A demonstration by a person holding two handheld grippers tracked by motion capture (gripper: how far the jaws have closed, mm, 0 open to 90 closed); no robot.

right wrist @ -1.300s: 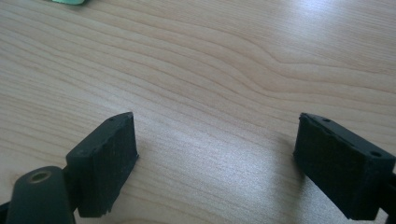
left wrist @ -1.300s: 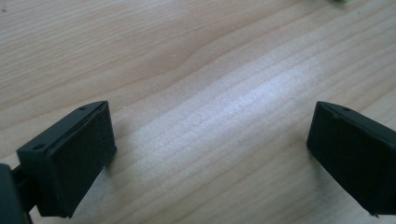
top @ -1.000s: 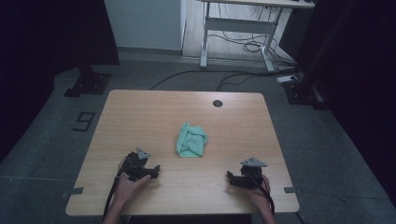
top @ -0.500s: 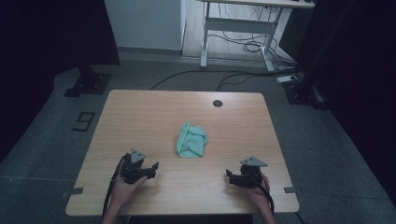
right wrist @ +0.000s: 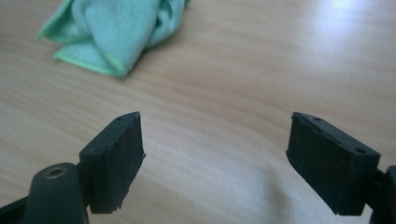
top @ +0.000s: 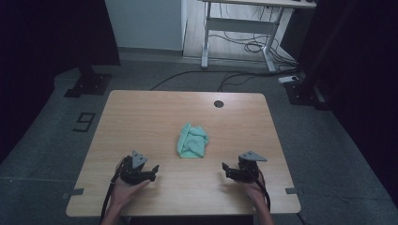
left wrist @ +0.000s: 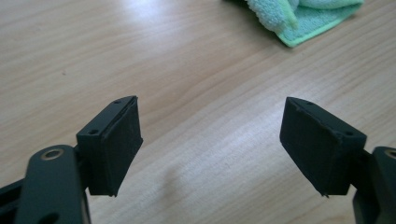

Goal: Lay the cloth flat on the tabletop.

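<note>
Left gripper [left wrist: 210, 140]: jaws spread wide, nothing between them, bare wood of the table [left wrist: 140, 56] under the gap. Right gripper [right wrist: 215, 154]: jaws likewise spread wide and empty, over bare wood.

Landmark: crumpled green cloth [top: 192, 140], lying near the middle of the table [top: 141, 112]. Left gripper [top: 152, 169] sits to the near left of the cloth, apart from it, jaws pointing toward the right. Right gripper [top: 226, 167] sits to the near right of the cloth, also apart, jaws pointing left. In the left gripper view the cloth [left wrist: 303, 16] lies ahead at the upper right; in the right gripper view the cloth [right wrist: 116, 32] lies ahead at the upper left. Round dark grommet [top: 218, 103] beyond the cloth, near the far edge.
</note>
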